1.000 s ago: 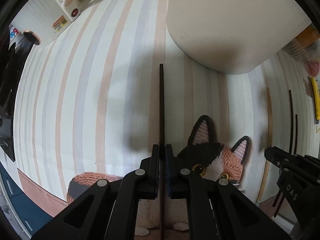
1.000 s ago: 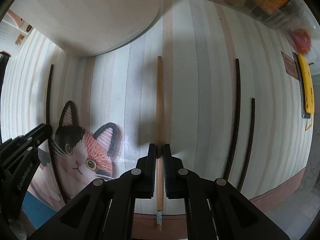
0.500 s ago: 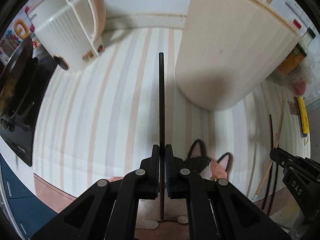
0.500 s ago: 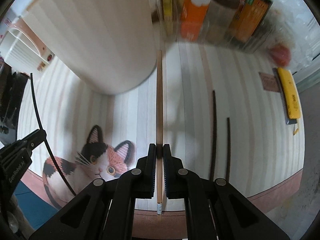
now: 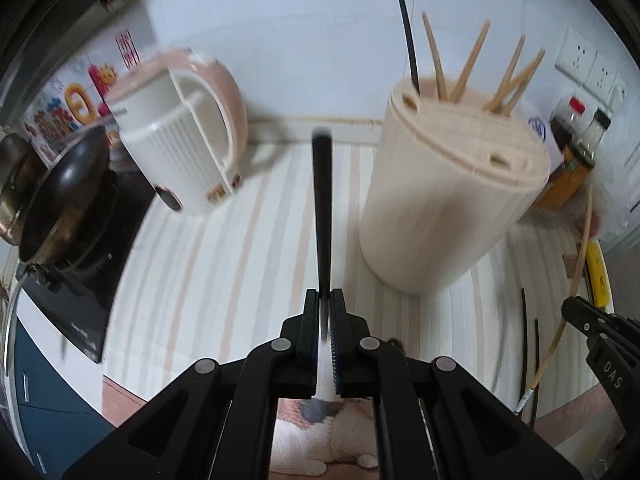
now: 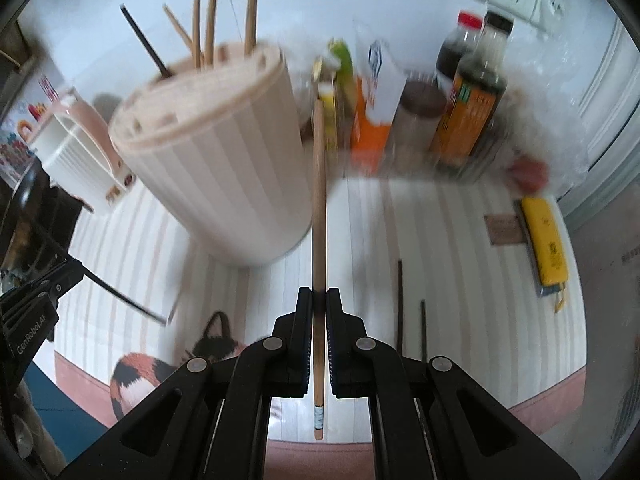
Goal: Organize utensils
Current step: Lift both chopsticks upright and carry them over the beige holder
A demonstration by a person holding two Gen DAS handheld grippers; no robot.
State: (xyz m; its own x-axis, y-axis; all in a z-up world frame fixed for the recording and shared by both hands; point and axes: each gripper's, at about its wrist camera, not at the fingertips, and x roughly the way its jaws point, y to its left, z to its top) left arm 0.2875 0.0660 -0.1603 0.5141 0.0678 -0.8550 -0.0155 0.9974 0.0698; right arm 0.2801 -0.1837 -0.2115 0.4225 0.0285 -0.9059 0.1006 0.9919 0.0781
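1. Two grippers are in play, and we see each clamped on a single chopstick. The left gripper (image 5: 325, 300) has its jaws pinched tight on a black chopstick (image 5: 322, 208), which runs straight ahead from between the jaws and looks blurred along its length.
2. The right gripper (image 6: 319, 300) has its jaws closed on a wooden chopstick (image 6: 319, 200); the stick reaches forward past the jaws, and its tail end pokes out behind them.
3. Ahead and to the right of the left jaws we find the cream utensil holder (image 5: 448, 200) standing on the striped mat (image 5: 200, 280). From the right wrist view that same holder sits ahead and left of the jaws.
4. Out of the holder's top holes rise several wooden chopsticks (image 6: 208, 20) and one black one (image 6: 144, 42).
5. To the right of the right jaws, two dark chopsticks (image 6: 399, 304) lie flat on the mat, close together and roughly parallel.
6. Below the right jaws and to their left, we make out a calico cat picture (image 6: 160, 364) printed on the mat.
7. Far ahead-left of the left jaws stand a pink and white kettle (image 5: 180, 128) and a dark wok (image 5: 68, 196).
8. Beyond the right jaws, bottles and packets (image 6: 468, 112) line the wall; we think they are condiments, though blur hides the labels. A yellow object (image 6: 544, 240) lies far right.
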